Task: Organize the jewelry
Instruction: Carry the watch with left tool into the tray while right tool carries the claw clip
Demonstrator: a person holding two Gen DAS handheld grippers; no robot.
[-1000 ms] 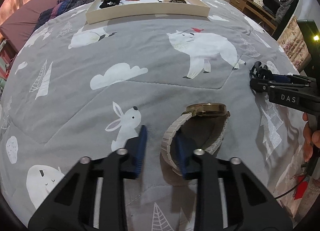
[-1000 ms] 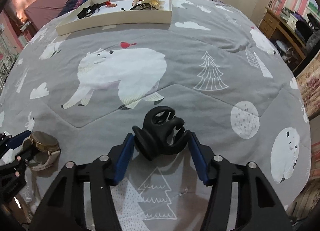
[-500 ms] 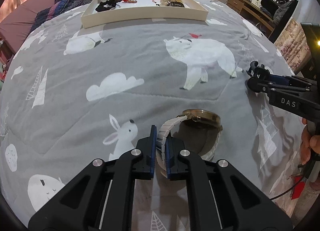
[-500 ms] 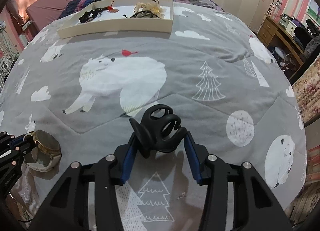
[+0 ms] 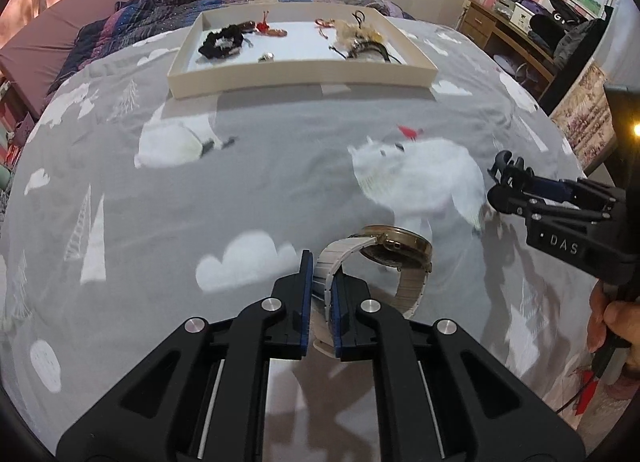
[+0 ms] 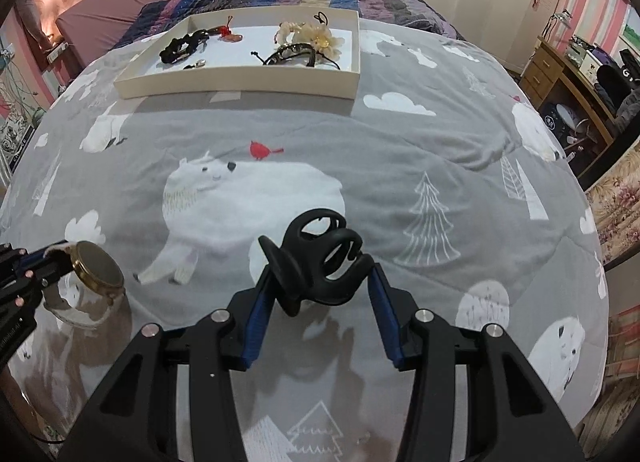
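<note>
The left gripper [image 5: 320,294] pinches the watch [image 5: 384,262] strap, the right gripper [image 6: 320,302] clamps the hair clip [image 6: 320,262]; the tray [image 5: 300,76] lies straight ahead (well apart, across the bed).

White letters "DAS" stand on the black body of the right gripper [image 5: 505,187], at the scene's right edge.

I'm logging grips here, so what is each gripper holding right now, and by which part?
The left gripper pinches the watch by its white strap. The right gripper clamps the black hair claw across its sides.
</note>
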